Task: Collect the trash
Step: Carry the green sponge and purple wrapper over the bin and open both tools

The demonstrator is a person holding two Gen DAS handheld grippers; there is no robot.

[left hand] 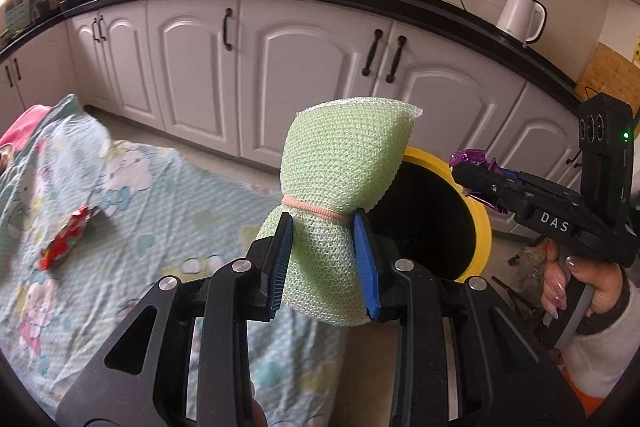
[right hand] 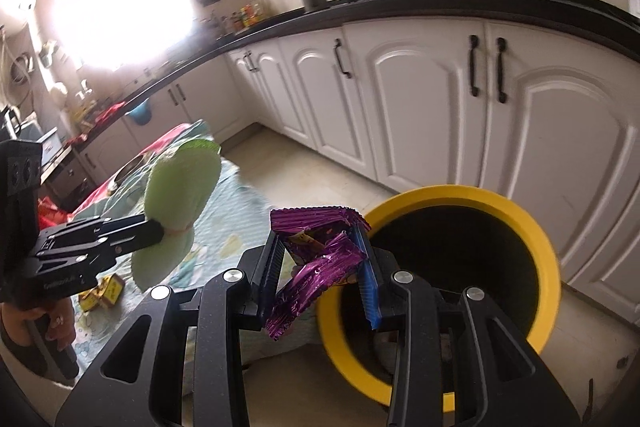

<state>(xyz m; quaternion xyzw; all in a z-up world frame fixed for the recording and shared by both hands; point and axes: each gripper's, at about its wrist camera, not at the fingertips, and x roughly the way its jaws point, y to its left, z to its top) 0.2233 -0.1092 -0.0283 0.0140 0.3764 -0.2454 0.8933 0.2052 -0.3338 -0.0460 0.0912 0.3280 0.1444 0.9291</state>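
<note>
My left gripper (left hand: 326,247) is shut on a green mesh scrubber (left hand: 344,179) tied with a pink band, held in the air above the table's right edge. It also shows in the right wrist view (right hand: 180,183). My right gripper (right hand: 320,263) is shut on a crumpled purple foil wrapper (right hand: 316,267), held just left of the rim of a yellow bin (right hand: 548,255) with a black inside. In the left wrist view the right gripper (left hand: 476,179) and the purple wrapper (left hand: 468,159) hang above the yellow bin (left hand: 482,227).
A table with a light-blue cartoon cloth (left hand: 160,195) holds a red wrapper (left hand: 66,241); yellow wrappers (right hand: 102,293) lie on it too. White cabinets (left hand: 304,67) under a black counter stand behind. A white kettle (left hand: 520,15) sits on the counter.
</note>
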